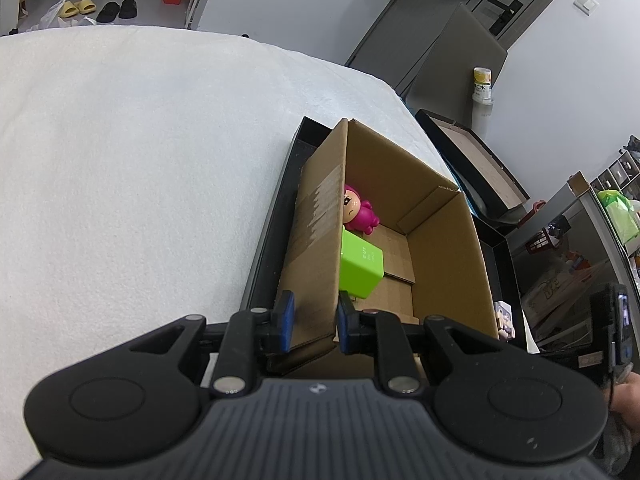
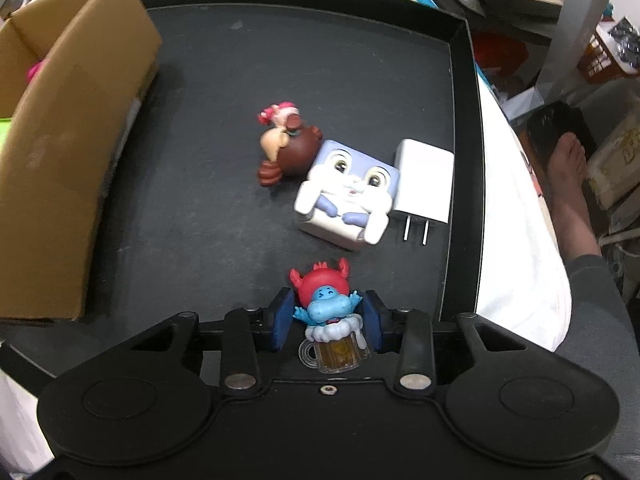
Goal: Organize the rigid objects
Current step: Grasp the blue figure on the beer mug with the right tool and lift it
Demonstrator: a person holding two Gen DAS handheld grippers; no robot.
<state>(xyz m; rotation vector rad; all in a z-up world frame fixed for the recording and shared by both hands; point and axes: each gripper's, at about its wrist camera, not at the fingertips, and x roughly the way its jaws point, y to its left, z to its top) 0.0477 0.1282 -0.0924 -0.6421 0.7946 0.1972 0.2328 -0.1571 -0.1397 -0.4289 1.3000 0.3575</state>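
Observation:
My left gripper (image 1: 316,320) is shut on the near side wall of an open cardboard box (image 1: 440,240), one blue pad on each face. Inside the box lie a pink doll figure (image 1: 358,212) and a lime green block (image 1: 360,268). The box stands in a black tray (image 2: 200,120). My right gripper (image 2: 328,320) points down into the tray, shut on a blue and red figurine in a beer mug (image 2: 326,300). Beyond it lie a brown-haired doll (image 2: 288,148), a white and lilac rabbit cube (image 2: 348,188) and a white plug charger (image 2: 424,180).
The tray rests on a table covered in white cloth (image 1: 120,160). The cardboard box (image 2: 60,160) fills the tray's left side. A person's bare foot (image 2: 568,168) is beyond the right edge. A second black box (image 1: 480,160) and a bottle (image 1: 483,84) stand behind.

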